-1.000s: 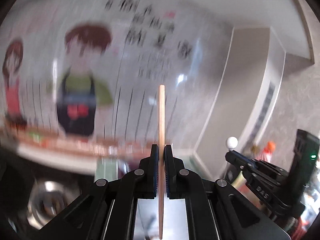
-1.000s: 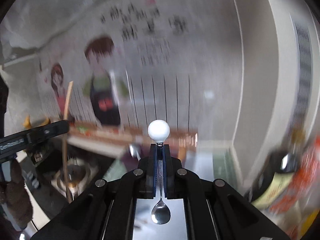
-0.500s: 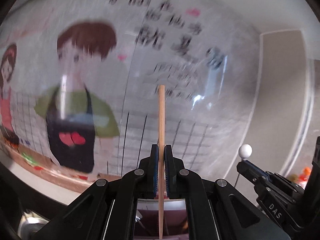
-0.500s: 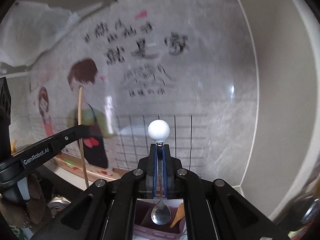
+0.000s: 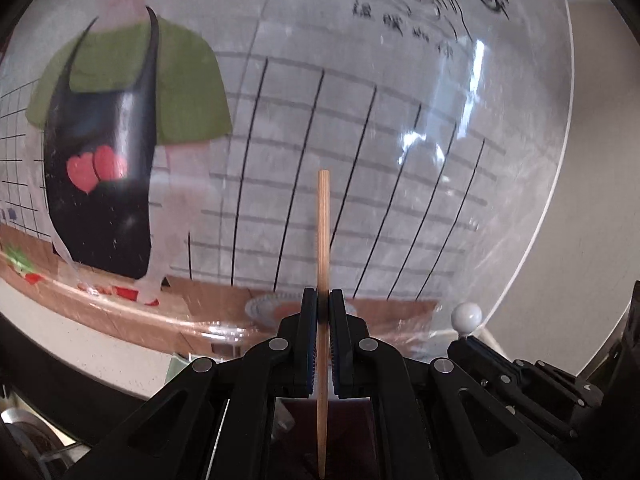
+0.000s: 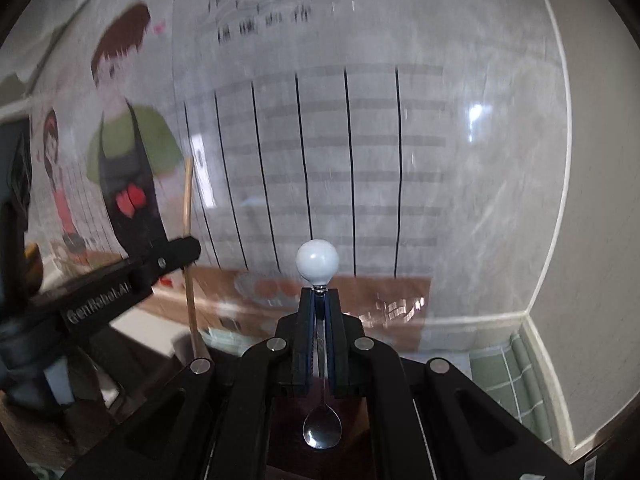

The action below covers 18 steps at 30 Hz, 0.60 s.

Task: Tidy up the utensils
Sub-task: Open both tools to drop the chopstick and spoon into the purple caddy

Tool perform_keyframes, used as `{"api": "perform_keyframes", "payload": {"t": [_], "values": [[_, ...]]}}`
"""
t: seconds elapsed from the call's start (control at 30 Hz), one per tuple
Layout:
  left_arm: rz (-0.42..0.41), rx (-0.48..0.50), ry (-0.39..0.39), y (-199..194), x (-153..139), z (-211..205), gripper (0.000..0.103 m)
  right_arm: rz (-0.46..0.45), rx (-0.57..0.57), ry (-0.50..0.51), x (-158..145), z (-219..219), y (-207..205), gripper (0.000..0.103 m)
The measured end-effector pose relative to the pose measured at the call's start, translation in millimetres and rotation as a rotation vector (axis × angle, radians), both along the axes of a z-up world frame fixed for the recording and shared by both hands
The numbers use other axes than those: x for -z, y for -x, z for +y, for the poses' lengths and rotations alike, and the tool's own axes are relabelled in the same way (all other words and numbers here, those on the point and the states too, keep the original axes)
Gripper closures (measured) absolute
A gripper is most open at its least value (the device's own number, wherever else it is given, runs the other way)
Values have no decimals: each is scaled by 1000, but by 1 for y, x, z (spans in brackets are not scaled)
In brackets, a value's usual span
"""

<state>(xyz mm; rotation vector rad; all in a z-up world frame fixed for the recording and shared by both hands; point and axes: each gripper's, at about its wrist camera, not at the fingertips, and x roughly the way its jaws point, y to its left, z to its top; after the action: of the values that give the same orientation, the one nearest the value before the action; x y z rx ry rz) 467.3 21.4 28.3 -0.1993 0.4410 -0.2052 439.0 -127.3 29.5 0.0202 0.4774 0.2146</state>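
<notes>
My left gripper (image 5: 320, 300) is shut on a wooden chopstick (image 5: 323, 232) that stands upright, its top well above the fingers and its lower end hanging below them. My right gripper (image 6: 319, 298) is shut on a metal spoon (image 6: 322, 432) with a white ball end (image 6: 317, 262) pointing up and the bowl hanging down. In the left wrist view the right gripper (image 5: 466, 340) sits low right with the white ball (image 5: 466, 315). In the right wrist view the left gripper (image 6: 180, 250) holds the chopstick (image 6: 188, 216) at the left.
A wall with a glossy cartoon poster (image 5: 360, 140) fills both views close ahead. A dark container interior (image 6: 320, 456) lies below the spoon. Green tiles (image 6: 504, 376) and a wall corner (image 6: 536, 320) are at the right. A metal pot rim (image 5: 20, 440) is at the lower left.
Both grippers have moved closer to the poster wall and lower, still holding the chopstick and the spoon upright. The poster now fills both views.
</notes>
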Motion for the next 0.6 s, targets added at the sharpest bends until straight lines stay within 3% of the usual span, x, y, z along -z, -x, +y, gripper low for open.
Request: {"api": "perform_keyframes", "payload": {"t": [0.1,0.2,0.33,0.47,0.6], "values": [[34,1,-20,-2,14,-4,97,39,-1,12,14,-3,0,98],[137,20,18,-12,31,0,96,89,-14,10,22,-7,4,95],[229,32,76,-10,42,7,94,98,20,23,22,-14,21,72],[241,21,83,19,36,16,67,91,53,40,16,-25,54,61],[266,4,77,62,22,32,63,102,76,72,4,-34,86,41]]}}
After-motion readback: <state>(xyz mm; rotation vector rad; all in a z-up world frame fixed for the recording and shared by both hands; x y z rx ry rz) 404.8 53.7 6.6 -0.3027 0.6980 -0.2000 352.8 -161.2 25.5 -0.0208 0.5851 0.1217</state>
